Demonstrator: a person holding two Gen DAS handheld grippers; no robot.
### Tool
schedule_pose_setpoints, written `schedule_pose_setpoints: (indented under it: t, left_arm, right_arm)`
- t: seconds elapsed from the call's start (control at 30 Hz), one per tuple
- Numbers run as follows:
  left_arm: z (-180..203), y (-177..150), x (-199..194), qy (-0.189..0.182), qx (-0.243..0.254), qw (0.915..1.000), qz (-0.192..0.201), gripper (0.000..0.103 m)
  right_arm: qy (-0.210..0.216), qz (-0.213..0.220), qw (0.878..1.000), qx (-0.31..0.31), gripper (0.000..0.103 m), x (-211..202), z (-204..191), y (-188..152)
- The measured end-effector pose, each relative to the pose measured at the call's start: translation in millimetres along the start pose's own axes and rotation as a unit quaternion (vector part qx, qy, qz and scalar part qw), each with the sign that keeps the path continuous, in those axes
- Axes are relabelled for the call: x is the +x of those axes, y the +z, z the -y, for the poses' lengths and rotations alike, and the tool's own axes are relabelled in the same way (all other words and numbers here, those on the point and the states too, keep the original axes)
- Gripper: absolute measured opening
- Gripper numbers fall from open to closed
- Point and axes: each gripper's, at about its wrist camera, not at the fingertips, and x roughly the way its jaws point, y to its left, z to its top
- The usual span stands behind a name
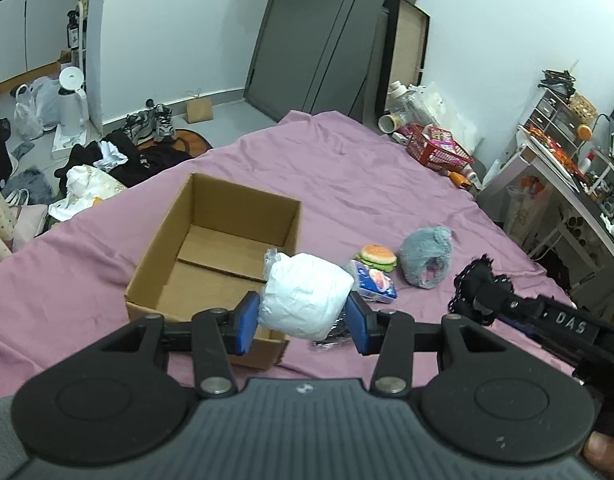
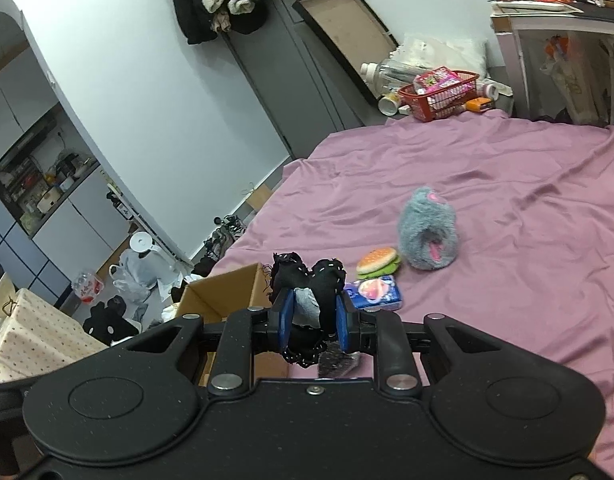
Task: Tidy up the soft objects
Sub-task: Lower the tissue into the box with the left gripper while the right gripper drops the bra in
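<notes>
Left gripper pinches a white bundle over the box's near corner, at 5 o'clock. Right gripper clamps a black plush. Risk: early release drops the bundle outside the rim.

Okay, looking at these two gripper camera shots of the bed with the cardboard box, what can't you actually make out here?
- Cardboard box: its near right corner is hidden in the left wrist view by the white bundle in the left gripper.
- Dark item on the sheet: mostly covered in the right wrist view by the right gripper and its black fabric piece; unidentifiable.
- Blue packet: print too small.
- Red basket: contents too small.
</notes>
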Motion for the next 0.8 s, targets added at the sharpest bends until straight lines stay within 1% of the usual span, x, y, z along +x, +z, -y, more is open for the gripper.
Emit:
schedule_pose_setpoints:
  t: [0.2,0.47,0.67,0.8]
  left_arm:
    - [-22.9,2.0,10.7,0.002,-0.019,0.9998,-0.007,0.046]
    - [-59.9,6.1,36.4,0.011,-0.046,0.9985,-0.027,0.046]
    - [-83.2,10.9,55.9,0.018,-0.055,0.9976,-0.040,0.046]
    - [-92.3,13.5,70.6,0.019,-0.056,0.9968,-0.053,0.046]
  right_arm:
    - [0.016,-0.011,1.000,-0.012,0.022,15.5,-24.9,-1.4]
    - [0.035,-0.040,0.999,-0.012,0.022,49.0,-53.9,-9.6]
    - [0.048,-0.065,0.997,-0.015,0.022,72.6,-70.9,-19.7]
    - [0.053,-0.078,0.995,-0.013,0.022,83.7,-76.5,-25.3]
